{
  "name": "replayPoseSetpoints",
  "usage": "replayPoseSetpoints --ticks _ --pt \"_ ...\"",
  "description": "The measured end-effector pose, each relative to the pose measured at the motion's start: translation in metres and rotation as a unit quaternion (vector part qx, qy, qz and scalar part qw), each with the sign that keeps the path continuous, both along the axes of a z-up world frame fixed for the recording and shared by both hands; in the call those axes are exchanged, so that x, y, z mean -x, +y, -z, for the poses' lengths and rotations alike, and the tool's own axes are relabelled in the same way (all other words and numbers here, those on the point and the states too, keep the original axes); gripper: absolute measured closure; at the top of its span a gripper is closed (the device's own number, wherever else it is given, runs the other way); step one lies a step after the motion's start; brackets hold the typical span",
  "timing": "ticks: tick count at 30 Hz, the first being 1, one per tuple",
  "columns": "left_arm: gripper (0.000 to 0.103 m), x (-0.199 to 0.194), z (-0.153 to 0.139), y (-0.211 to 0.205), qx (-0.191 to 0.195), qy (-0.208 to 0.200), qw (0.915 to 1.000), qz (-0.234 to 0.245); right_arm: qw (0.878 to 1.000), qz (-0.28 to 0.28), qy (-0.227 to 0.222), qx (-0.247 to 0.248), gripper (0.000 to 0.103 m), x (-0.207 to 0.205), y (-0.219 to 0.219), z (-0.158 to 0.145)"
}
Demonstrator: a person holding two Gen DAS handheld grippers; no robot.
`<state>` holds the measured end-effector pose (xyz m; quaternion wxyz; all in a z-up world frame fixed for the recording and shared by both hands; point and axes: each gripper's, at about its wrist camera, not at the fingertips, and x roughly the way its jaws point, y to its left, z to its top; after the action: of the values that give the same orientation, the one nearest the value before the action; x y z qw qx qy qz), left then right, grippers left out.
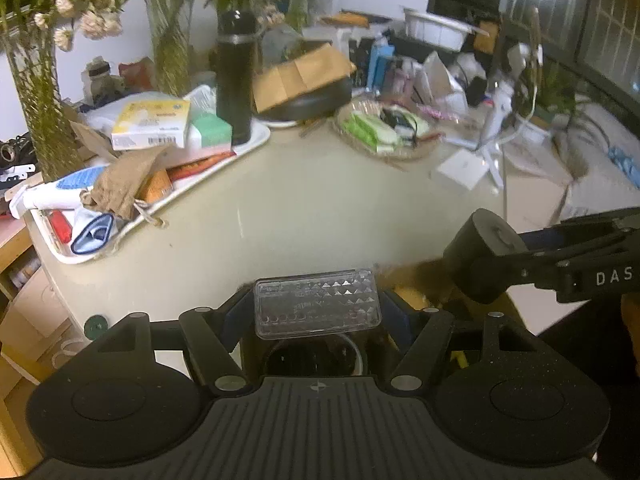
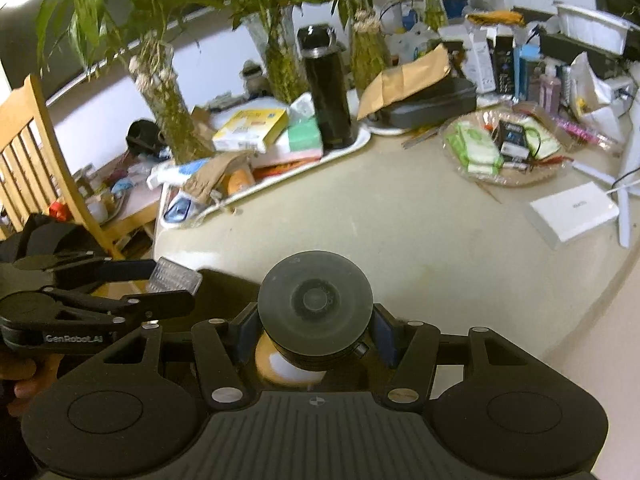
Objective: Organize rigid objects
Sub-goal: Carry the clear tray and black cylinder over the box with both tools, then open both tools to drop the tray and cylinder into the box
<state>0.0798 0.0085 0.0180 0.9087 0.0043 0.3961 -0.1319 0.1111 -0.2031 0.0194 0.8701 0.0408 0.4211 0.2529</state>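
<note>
Above the beige tabletop [image 1: 304, 208], your left gripper [image 1: 316, 308] clamps a clear faceted plastic box [image 1: 317, 304]; your right gripper [image 2: 316, 316] clamps a black round cylinder [image 2: 315, 300]. Both are mid-carry, so next choose a bare spot and lower each item.

Clear faceted plastic box [image 1: 317, 303]; matt black puck [image 2: 315, 305], perhaps rubber-topped.

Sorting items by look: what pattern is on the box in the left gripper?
The clear plastic box has a raised diamond-stud pattern, best seen in the left wrist view.
</note>
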Motion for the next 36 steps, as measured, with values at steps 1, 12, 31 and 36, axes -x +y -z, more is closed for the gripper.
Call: replayPoseSetpoints --ticks 1,12,31,36 --pt "0.035 0.000 0.001 -0.002 -0.005 0.005 1.0000 0.004 1.000 -0.006 0.005 0.005 0.042 0.001 0.002 0.002" --pt "0.035 -0.004 0.013 -0.004 -0.030 0.042 0.9986 0.007 0.998 -0.049 0.027 0.024 0.042 0.011 0.017 0.010" --pt "0.033 0.002 -0.008 0.025 0.049 -0.038 0.9959 -0.065 0.996 -0.082 0.029 -0.010 0.042 0.018 0.025 0.003" --pt "0.033 0.004 -0.010 0.051 0.069 -0.051 0.9877 -0.131 0.992 -0.116 -0.015 -0.042 0.038 0.022 0.044 -0.009"
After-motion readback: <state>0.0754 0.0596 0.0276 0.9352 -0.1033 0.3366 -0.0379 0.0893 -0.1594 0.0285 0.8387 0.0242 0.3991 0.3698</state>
